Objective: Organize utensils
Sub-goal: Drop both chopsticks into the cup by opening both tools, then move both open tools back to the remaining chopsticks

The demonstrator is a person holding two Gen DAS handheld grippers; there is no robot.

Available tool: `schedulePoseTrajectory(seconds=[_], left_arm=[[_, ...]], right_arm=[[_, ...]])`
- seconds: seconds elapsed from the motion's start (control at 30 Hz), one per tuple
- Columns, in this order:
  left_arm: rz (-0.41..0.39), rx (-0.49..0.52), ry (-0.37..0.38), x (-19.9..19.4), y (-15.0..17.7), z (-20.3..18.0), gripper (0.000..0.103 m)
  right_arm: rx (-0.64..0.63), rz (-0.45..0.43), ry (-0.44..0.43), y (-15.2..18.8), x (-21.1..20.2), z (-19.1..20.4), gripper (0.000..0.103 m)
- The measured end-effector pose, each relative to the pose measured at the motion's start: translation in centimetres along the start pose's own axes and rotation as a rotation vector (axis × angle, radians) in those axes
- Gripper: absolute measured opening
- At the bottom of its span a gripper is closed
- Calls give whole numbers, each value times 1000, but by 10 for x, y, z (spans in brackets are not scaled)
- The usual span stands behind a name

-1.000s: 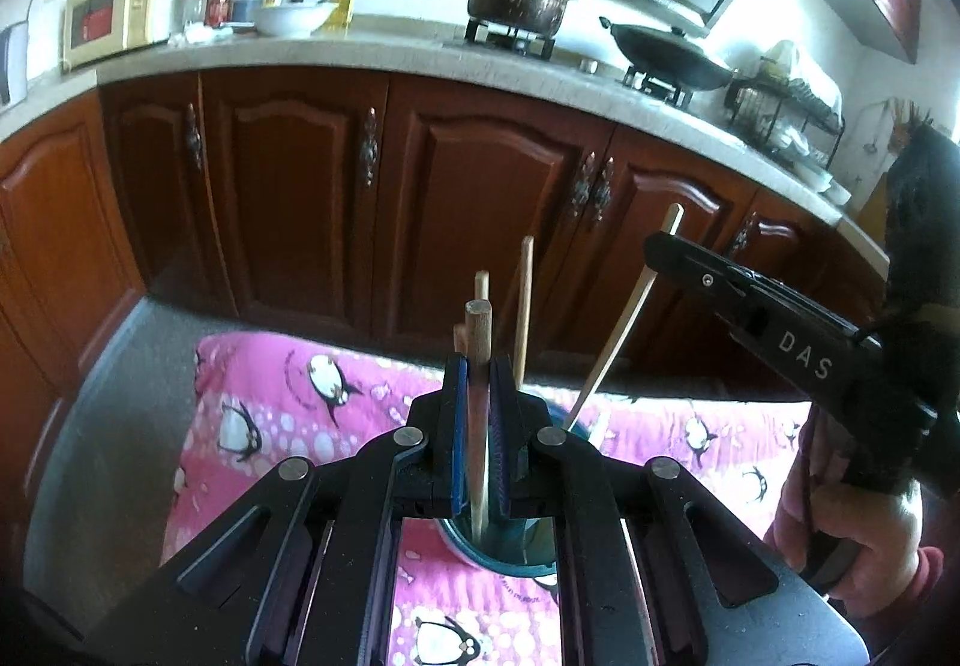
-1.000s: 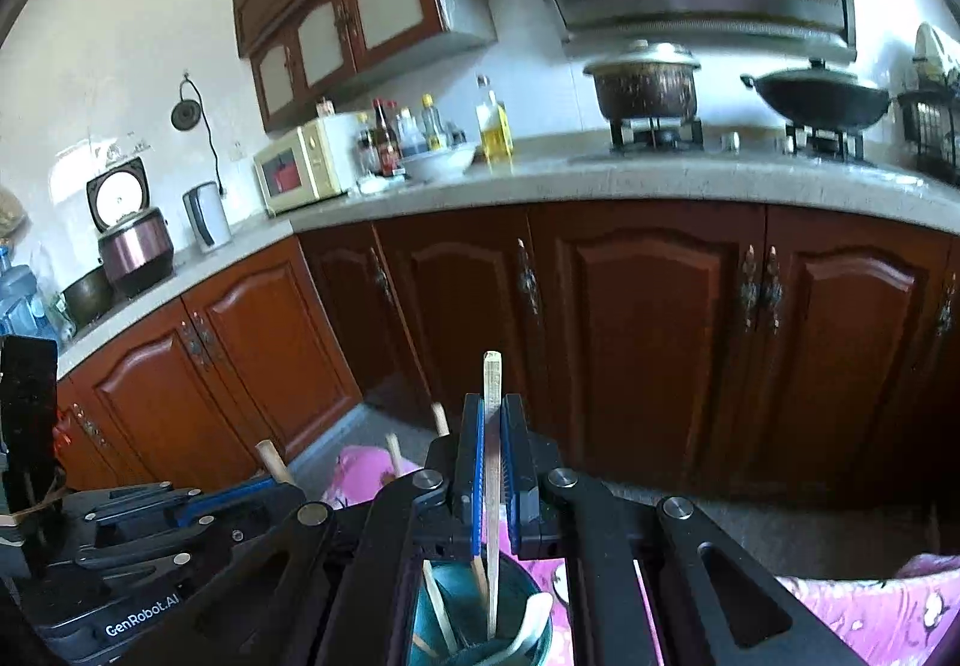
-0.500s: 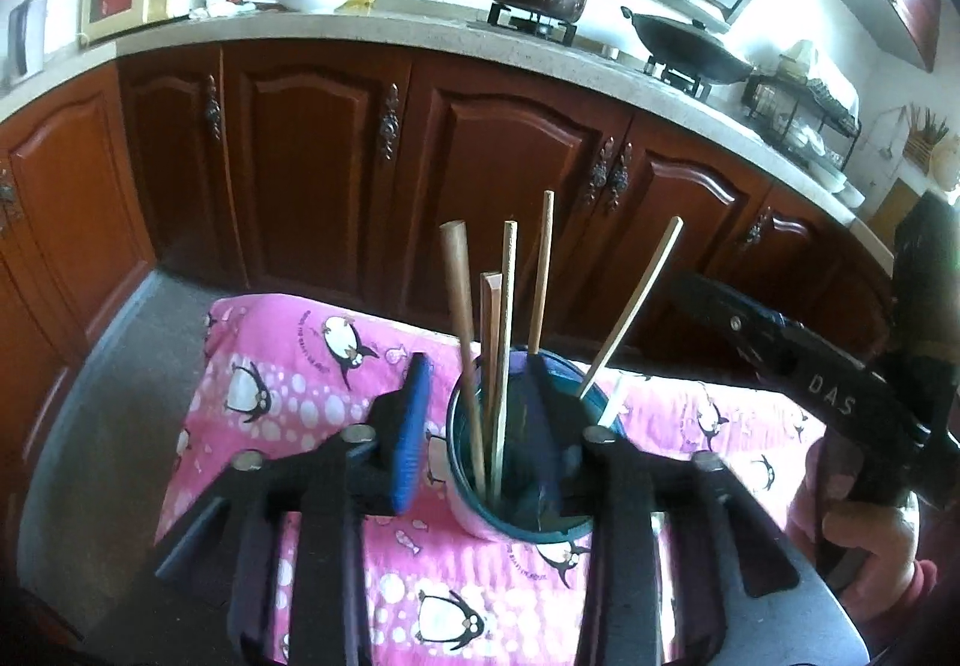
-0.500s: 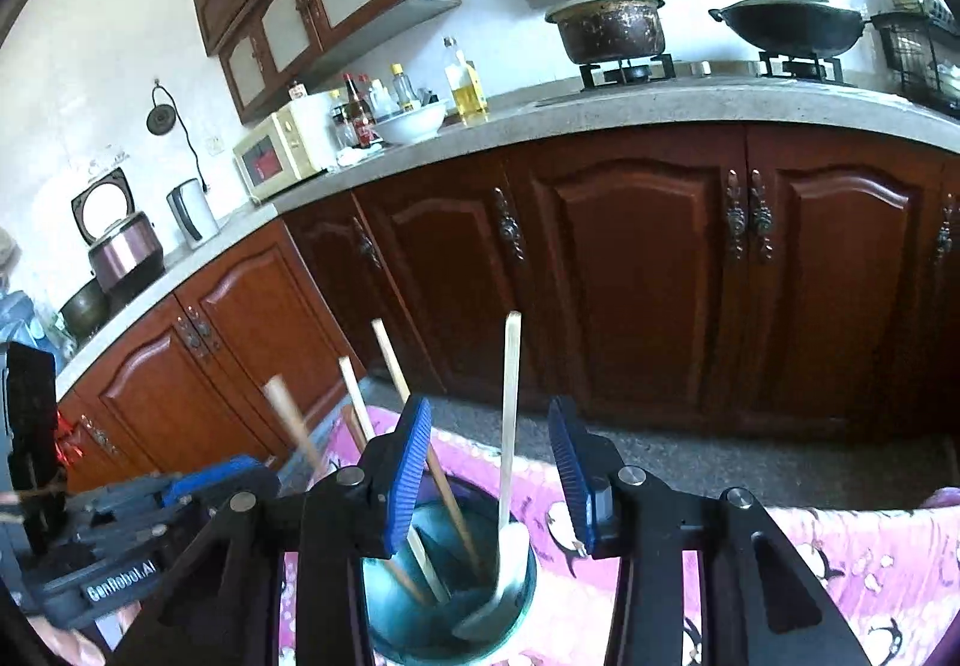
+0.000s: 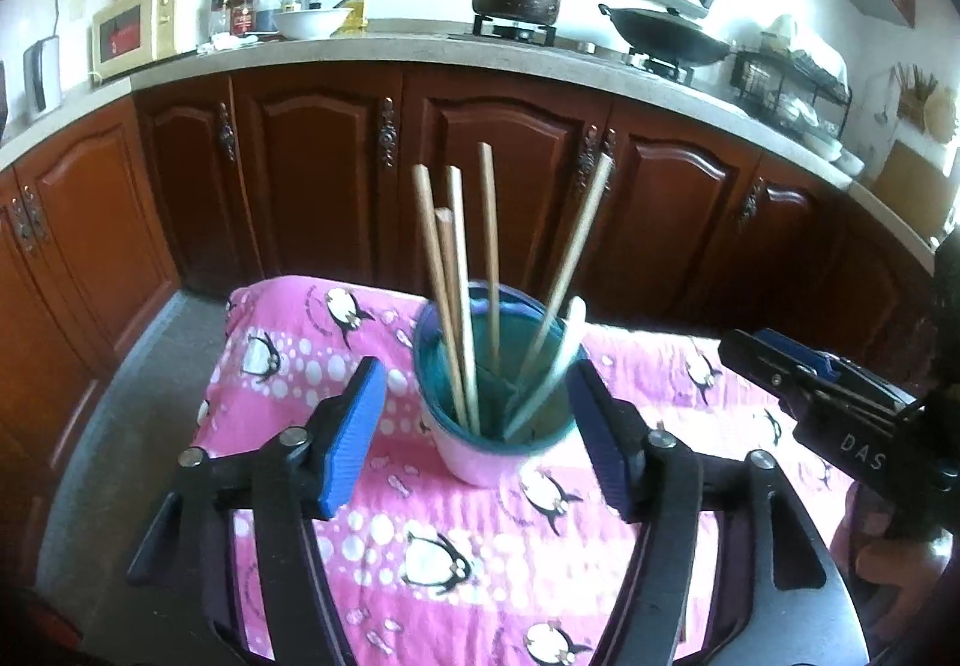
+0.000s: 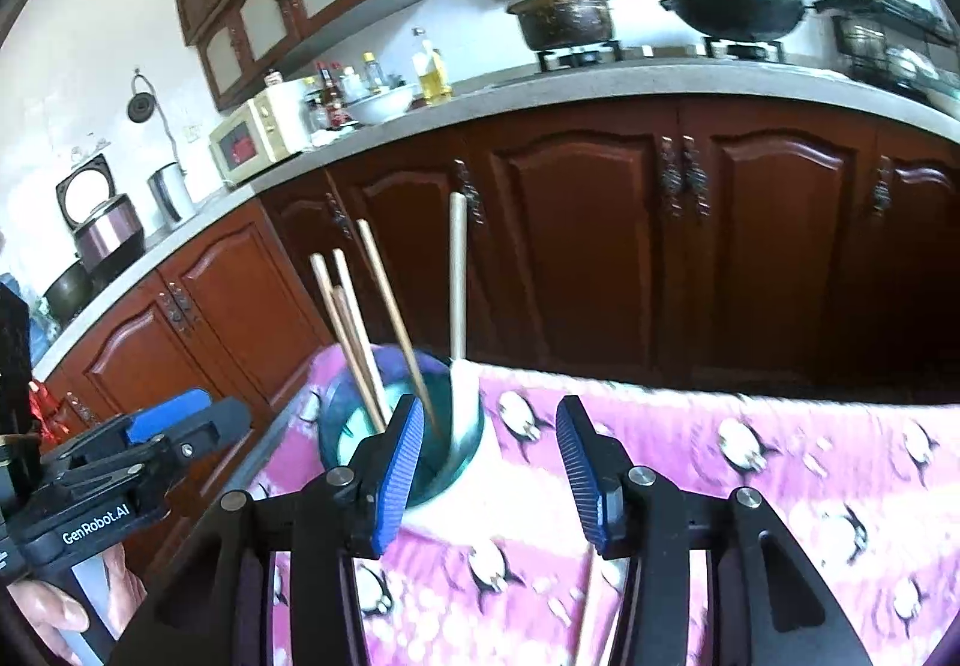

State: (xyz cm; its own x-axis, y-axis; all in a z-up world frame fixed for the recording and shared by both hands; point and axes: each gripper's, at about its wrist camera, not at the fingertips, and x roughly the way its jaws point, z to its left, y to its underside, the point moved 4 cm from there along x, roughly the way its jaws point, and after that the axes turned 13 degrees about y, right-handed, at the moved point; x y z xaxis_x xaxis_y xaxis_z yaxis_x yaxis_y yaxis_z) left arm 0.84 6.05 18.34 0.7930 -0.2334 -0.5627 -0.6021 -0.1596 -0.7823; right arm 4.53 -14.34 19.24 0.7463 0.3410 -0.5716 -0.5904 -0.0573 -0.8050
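- Both grippers have let go and drawn back since a second ago, when each was clenched on a stick standing in the cup; the sticks now stand free.
- Left wrist view: the left gripper (image 5: 477, 429) is released, its ribbed blue pads (image 5: 351, 429) spread wide to either side of the round teal-lined cup with a pale pink outer wall (image 5: 480, 462), not touching it.
- Five slim wooden chopsticks (image 5: 489, 246) stand tilted in the cup at centre frame, fanning apart, with a white plastic spoon handle (image 5: 555, 360) leaning on the right rim.
- At right of the frame sits the black right gripper (image 5: 828, 396), apart from the cup.
- Under the cup lies a soft pink cloth printed with penguins and white dots (image 5: 456, 552); behind run dark red-brown wooden cabinets (image 5: 504, 174) under a speckled grey stone counter (image 5: 372, 51).
- Right wrist view: the right gripper (image 6: 489, 474) is also released, empty, with the cup (image 6: 336, 432) at lower left of centre, partly behind its left pad.
- One thin wooden stick (image 6: 591, 594) lies on the cloth (image 6: 780, 456) between the fingers.
- Far left shows the left gripper (image 6: 138, 450).
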Motion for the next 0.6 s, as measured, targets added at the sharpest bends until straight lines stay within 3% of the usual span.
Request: schedulePoseTrajectory(seconds=[0.13, 0.6], left_arm=[[14, 31, 4, 0, 14, -19, 67], [79, 57, 54, 13, 47, -60, 68]], right_arm=[[27, 19, 38, 19, -17, -18, 51], [8, 61, 155, 58, -55, -59, 51]])
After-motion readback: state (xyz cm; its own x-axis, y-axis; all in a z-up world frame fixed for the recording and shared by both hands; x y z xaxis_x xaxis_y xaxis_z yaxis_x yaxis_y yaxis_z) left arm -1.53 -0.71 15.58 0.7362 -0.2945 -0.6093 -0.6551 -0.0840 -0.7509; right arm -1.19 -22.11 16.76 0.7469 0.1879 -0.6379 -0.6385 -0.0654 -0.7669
